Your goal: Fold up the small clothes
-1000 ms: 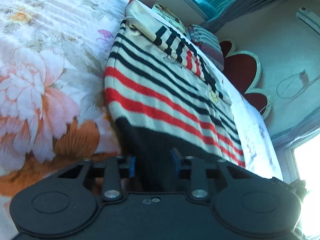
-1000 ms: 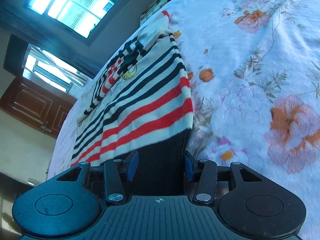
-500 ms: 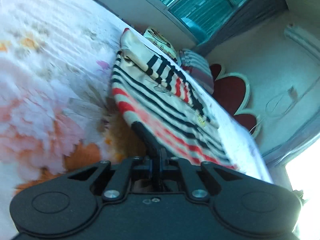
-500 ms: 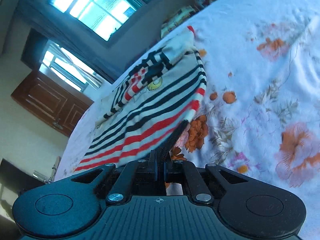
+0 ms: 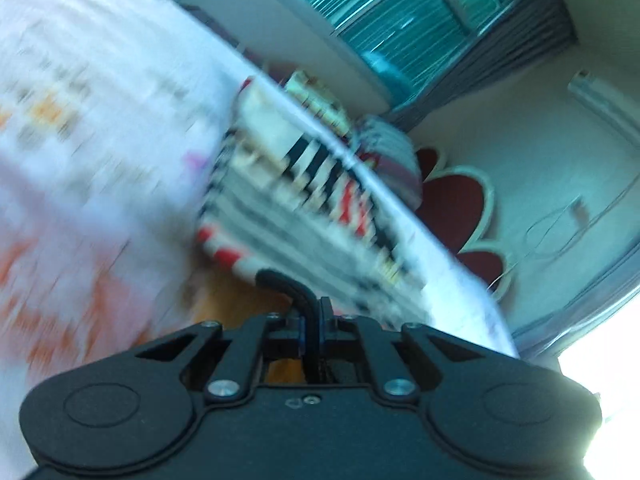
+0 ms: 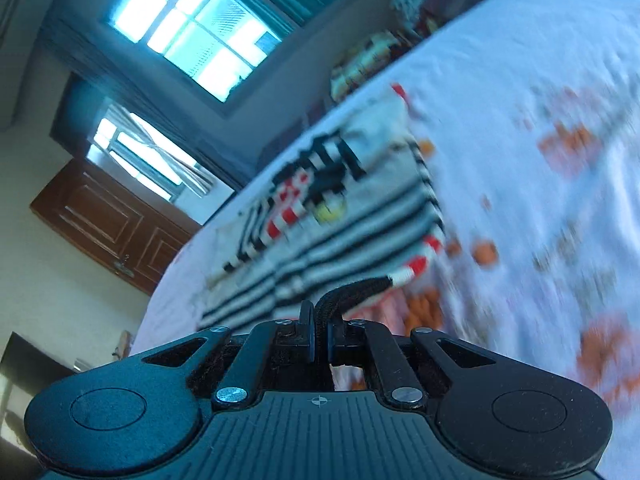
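A small striped sweater (image 5: 304, 216), cream with black and red stripes and a black hem, lies on the flowered bedsheet (image 5: 92, 128). My left gripper (image 5: 314, 312) is shut on the black hem (image 5: 288, 286) at one lower corner and holds it lifted off the sheet. The sweater also shows in the right wrist view (image 6: 344, 220). My right gripper (image 6: 319, 330) is shut on the black hem (image 6: 352, 290) at the other lower corner, also raised. Both views are blurred by motion.
The bedsheet (image 6: 540, 160) spreads wide on both sides of the sweater. Pillows (image 5: 384, 152) and a red headboard (image 5: 456, 200) stand at the far end. A window (image 6: 200, 36) and a wooden door (image 6: 108, 224) are beyond the bed.
Both grippers closed on the sweater's black hem and have lifted it up off the sheet, carrying it toward the far end of the sweater.
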Action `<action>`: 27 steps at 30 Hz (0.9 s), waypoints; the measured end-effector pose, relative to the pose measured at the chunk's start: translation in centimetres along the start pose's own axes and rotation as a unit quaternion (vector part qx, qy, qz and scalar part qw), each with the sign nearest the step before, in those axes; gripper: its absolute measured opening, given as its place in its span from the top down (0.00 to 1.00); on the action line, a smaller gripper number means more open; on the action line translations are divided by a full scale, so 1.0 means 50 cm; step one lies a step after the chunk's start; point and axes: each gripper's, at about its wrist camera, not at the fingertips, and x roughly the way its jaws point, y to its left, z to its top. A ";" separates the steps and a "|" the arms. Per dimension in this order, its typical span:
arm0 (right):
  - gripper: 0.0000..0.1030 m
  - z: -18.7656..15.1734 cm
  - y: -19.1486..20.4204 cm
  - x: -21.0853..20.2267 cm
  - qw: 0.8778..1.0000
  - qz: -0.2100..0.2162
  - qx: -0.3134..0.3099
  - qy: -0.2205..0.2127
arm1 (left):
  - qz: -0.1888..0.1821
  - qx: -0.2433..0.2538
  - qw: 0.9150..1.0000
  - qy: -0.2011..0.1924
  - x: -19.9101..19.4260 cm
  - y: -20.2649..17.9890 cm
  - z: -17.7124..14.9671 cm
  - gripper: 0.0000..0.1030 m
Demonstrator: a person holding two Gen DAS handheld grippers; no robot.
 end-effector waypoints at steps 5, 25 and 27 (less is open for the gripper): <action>0.95 0.150 0.050 0.054 1.000 0.019 -0.005 -0.024 | -0.018 0.022 0.999 -0.016 0.065 -0.071 0.119 0.96; 0.95 0.504 -0.152 0.564 0.995 0.016 0.084 0.054 | 0.080 0.023 0.995 0.049 0.521 0.022 0.400 0.96; 0.94 0.506 -0.171 0.592 0.995 0.025 0.081 0.050 | 0.068 0.027 0.996 0.058 0.548 0.035 0.406 0.93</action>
